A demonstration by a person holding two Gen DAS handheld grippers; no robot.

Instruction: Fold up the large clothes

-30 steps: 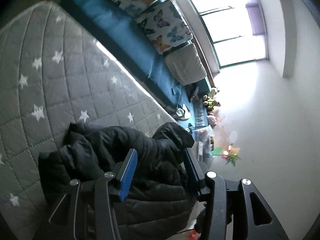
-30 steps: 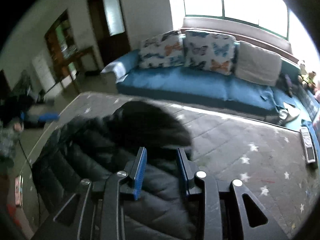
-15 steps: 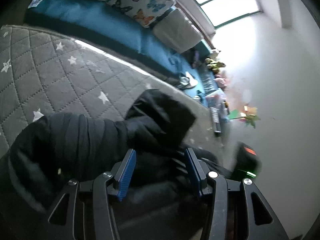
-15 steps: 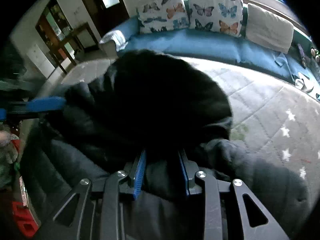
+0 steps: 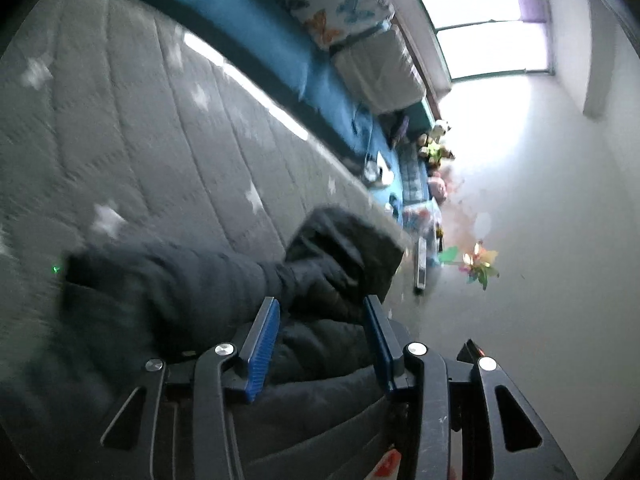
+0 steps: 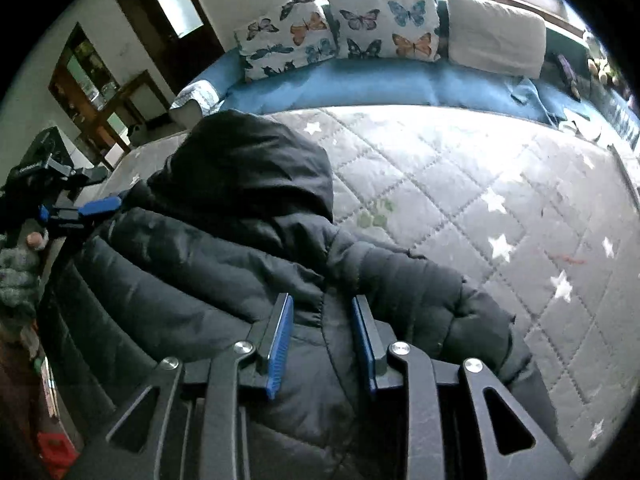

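Observation:
A black quilted hooded jacket [image 6: 224,264] lies on a grey star-quilted mattress [image 6: 460,184], its hood [image 6: 256,168] toward the blue sofa and one sleeve [image 6: 440,300] stretched to the right. My right gripper [image 6: 322,312] has its blue pads on either side of a fold of jacket near the shoulder seam. My left gripper [image 5: 320,312] straddles a bunched part of the same jacket [image 5: 224,292]; it also shows at the left edge of the right wrist view [image 6: 96,206]. The left wrist view is blurred.
A blue sofa [image 6: 360,80] with butterfly cushions [image 6: 384,20] and a white cushion [image 6: 496,32] runs along the mattress's far side. Toys and clutter [image 5: 436,152] sit by the bright window. Dark wooden furniture [image 6: 100,92] stands at the left.
The jacket has been pulled down flat: the hood no longer fills the right wrist view and the sleeve now lies out to the right. The left gripper has swung, tilting its view.

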